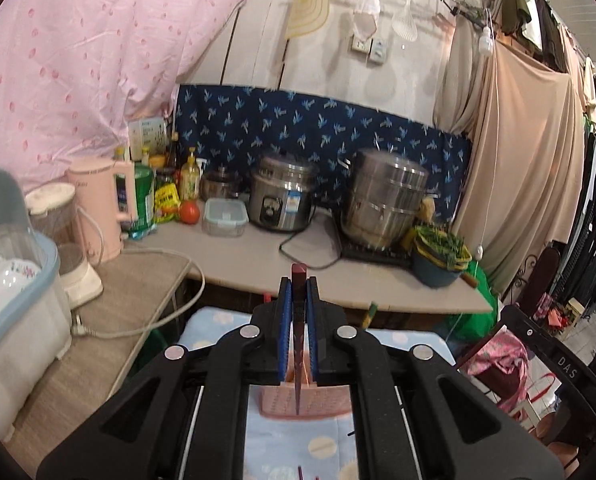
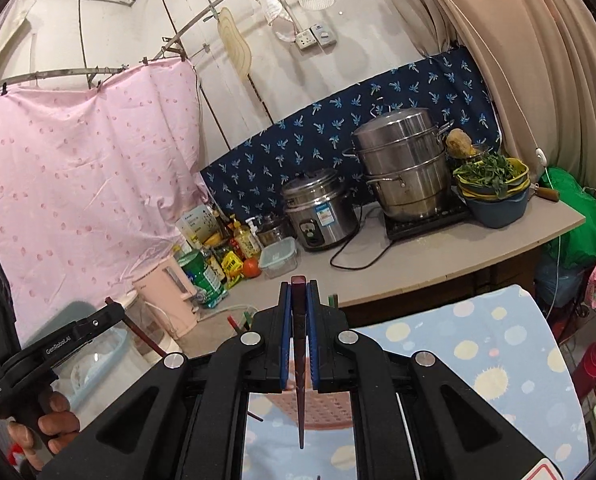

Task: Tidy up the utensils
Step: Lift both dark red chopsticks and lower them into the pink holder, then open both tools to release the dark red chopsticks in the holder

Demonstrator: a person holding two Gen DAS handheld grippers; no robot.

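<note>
The left hand-held gripper [image 1: 299, 280] is clamped on a dark red chopstick [image 1: 298, 312], its blue pads [image 1: 285, 320] pressing the stick from both sides. The chopstick runs along the line of the fingers, its squared butt poking out past the fingertips toward 12 o'clock and its thin point hanging down toward 6 o'clock over a pink perforated utensil basket [image 1: 306, 404]. The basket stands on a light blue cloth with pale dots [image 1: 322, 444], directly under the gripper.

The right hand-held gripper [image 2: 299, 282] is likewise closed on a dark red chopstick [image 2: 299, 320], held the same way: butt end out at 12 o'clock, point down at 6 o'clock, above the pink basket [image 2: 326, 412] on the dotted cloth [image 2: 478, 344]. In the right wrist view the left gripper's black body shows at 8 o'clock, gripped by a hand [image 2: 53, 420].

Beyond the cloth, at 12 o'clock, a grey surface [image 1: 249, 248] carries a steel rice cooker [image 1: 281, 198], a tall stacked steamer pot [image 1: 386, 200], a clear lidded food box [image 1: 224, 216], a tomato [image 1: 189, 212], a pink kettle [image 1: 97, 208] and a blue basin of greens [image 1: 438, 256] at its right end.
</note>
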